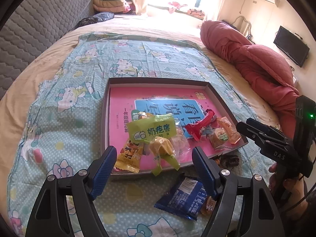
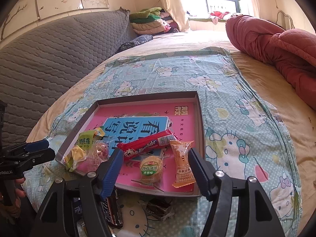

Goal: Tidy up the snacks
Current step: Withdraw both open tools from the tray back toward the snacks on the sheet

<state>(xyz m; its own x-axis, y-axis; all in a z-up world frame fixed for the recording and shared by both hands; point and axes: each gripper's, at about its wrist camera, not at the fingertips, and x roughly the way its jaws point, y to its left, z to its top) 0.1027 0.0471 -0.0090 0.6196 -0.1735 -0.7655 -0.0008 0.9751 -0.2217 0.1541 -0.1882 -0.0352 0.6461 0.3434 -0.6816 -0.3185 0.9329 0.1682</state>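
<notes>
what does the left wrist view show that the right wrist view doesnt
Only the left wrist view shows the dark blue foil snack packet on the bedsheet and the black wall television.

Only the right wrist view shows the black and white chocolate bar below the tray.

Both share the shallow grey cardboard tray, the long red candy wrapper and the open grippers.

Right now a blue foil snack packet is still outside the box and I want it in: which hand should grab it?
Left. The blue foil snack packet lies on the cloth just under the open left gripper; the right gripper hangs open over the shallow grey cardboard box.
</notes>
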